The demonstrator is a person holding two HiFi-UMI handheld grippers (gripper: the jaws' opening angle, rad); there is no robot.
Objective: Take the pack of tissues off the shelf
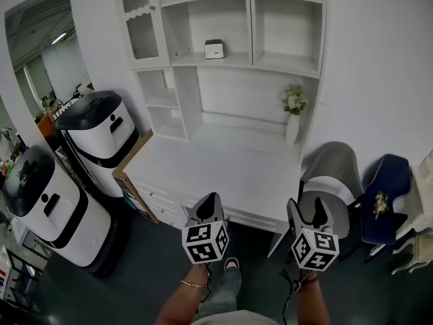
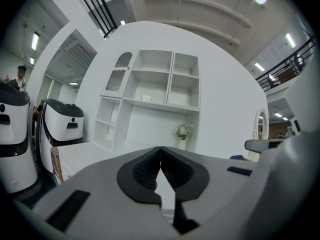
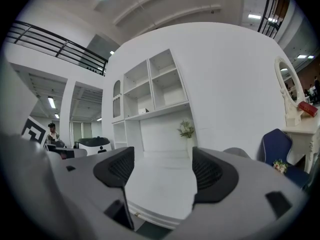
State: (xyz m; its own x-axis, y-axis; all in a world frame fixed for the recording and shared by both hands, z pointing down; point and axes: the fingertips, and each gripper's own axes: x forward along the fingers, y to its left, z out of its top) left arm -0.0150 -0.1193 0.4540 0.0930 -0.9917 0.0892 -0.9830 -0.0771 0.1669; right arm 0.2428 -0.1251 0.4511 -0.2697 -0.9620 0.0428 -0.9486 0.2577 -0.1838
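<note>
Plainly the person stood short of the desk [image 1: 223, 164] with both tools held out level toward the white shelf unit [image 1: 287, 63] on the far wall, so nothing had been touched yet. The pack of tissues [image 1: 214, 49], a small white box with a dark top, sat on the long shelf board above the desk, in the left of the two open compartments and toward the divider on its right. It stood alone there, upright and facing the room, which I judged would make it easy to take from the front. The right gripper [image 1: 308, 208] had its jaws spread wide with only the desk and wall showing between them, presumably readied for the box. The left gripper [image 1: 210, 198] had its jaws pressed together on nothing, so it looked like the idle hand. Both hung over the dark floor just in front of the desk edge, well apart from the shelf. A vase of flowers [image 1: 293, 114] stood at the desk's back right, below and to the right of the box, something I thought a reach from the right should pass above. A grey chair [image 1: 329, 171] sat tucked at the desk's right corner.
</note>
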